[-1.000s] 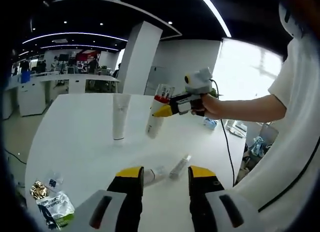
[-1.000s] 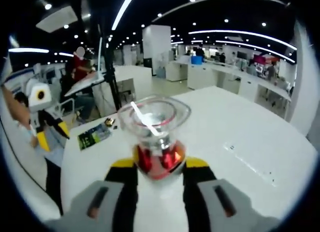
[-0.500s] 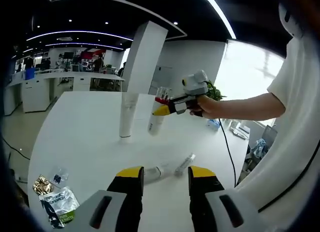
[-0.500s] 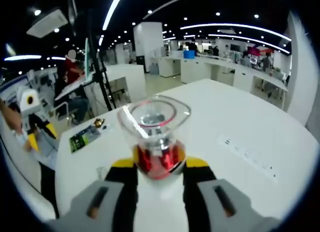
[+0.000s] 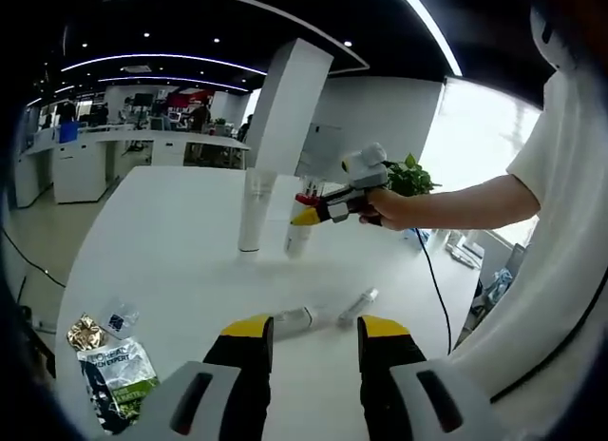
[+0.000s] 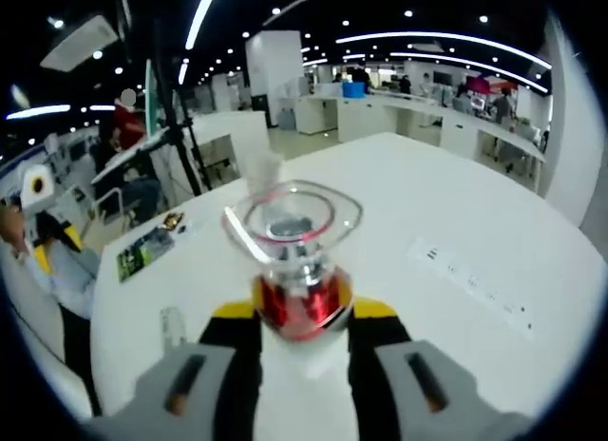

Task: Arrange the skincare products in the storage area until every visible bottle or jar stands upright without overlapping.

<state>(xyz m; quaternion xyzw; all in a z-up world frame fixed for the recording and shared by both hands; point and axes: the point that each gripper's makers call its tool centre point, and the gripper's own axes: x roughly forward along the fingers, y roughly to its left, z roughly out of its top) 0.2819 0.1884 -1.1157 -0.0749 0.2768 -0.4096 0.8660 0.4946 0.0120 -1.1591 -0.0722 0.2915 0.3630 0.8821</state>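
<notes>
My right gripper (image 6: 294, 313) is shut on a white bottle (image 6: 294, 234) with a red collar and a clear cap. In the left gripper view, that bottle (image 5: 297, 239) hangs slightly tilted from the right gripper (image 5: 313, 211), just right of a tall white tube (image 5: 253, 213) standing upright on the white table (image 5: 161, 260). Whether the bottle's base touches the table I cannot tell. The tube (image 6: 265, 169) rises behind the cap. Two small bottles (image 5: 293, 318) (image 5: 358, 306) lie flat near my left gripper (image 5: 313, 329), which is open and holds nothing.
Snack packets (image 5: 112, 376) (image 5: 84, 332) lie at the table's near left corner. A person's arm (image 5: 456, 205) reaches in from the right. A printed strip (image 6: 470, 284) lies on the table, a small bottle (image 6: 171, 325) lies flat at the left, and a green packet (image 6: 139, 256) is beyond it.
The right gripper has carried the bottle closer to the standing tube, which now shows behind the cap. The left gripper's jaws stay open and both cameras have shifted a little.
</notes>
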